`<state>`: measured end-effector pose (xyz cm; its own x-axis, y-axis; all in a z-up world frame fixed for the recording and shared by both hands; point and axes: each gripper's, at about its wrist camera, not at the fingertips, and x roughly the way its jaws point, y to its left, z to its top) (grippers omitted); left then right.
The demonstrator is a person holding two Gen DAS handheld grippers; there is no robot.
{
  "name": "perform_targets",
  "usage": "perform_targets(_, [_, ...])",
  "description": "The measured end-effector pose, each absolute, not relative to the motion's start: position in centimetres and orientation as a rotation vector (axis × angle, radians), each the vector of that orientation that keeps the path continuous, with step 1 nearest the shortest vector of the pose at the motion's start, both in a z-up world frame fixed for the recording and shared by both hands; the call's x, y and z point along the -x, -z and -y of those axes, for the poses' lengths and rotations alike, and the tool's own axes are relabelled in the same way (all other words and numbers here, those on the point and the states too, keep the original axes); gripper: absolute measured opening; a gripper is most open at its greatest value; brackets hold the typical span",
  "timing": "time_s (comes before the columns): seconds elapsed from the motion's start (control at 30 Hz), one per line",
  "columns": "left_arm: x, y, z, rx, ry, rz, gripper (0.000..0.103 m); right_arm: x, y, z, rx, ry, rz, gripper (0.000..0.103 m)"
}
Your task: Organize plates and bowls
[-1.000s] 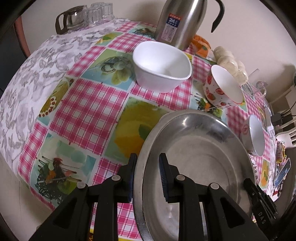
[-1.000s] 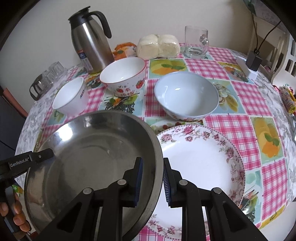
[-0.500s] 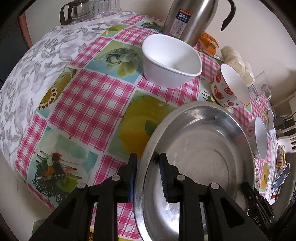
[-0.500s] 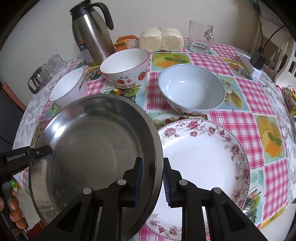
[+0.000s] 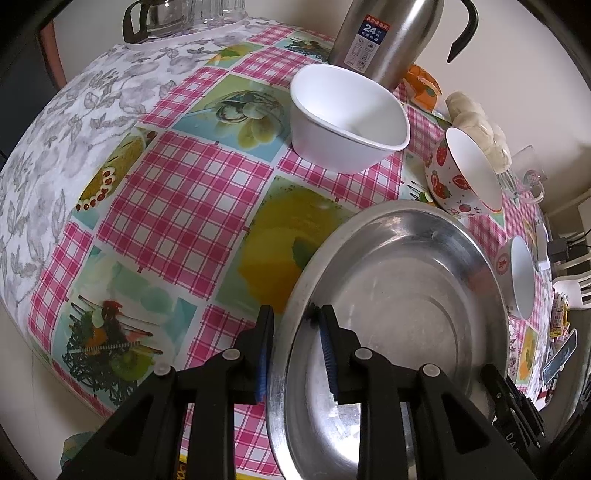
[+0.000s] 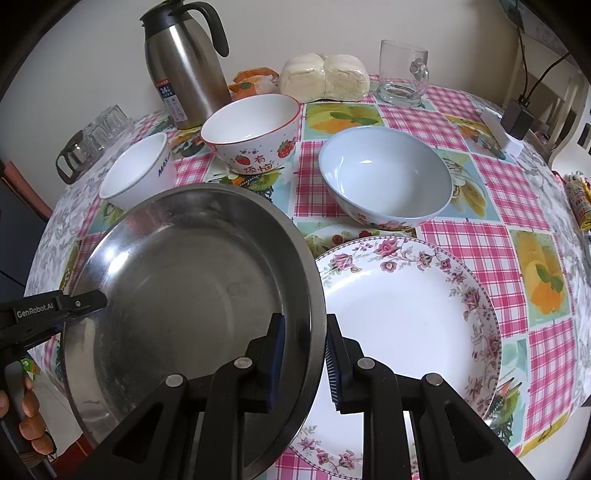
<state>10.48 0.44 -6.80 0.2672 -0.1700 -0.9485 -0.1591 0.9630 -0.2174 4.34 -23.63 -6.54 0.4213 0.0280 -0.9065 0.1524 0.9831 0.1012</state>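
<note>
Raised since the earlier frame, steel plate (image 6: 192, 288) hangs tilted, concave face up, partly over floral plate (image 6: 402, 306). Left gripper (image 5: 293, 347) and right gripper (image 6: 303, 363) each clamp opposite rim edges.

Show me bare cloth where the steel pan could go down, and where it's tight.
Free: the checked cloth left of the steel pan, before the white bowl and glass jug. Also right of the floral plate toward the charger. Crowded: the back, with thermos, strawberry bowl, blue bowl, buns.
</note>
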Motion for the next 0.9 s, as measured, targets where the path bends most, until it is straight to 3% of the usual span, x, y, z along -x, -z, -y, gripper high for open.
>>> perform_targets(0.9, [-10.7,5.9,-0.4,0.28,0.001,-1.276,0.031,-4.2,5.9,24.7,-0.228,0.09,-1.117,0.024])
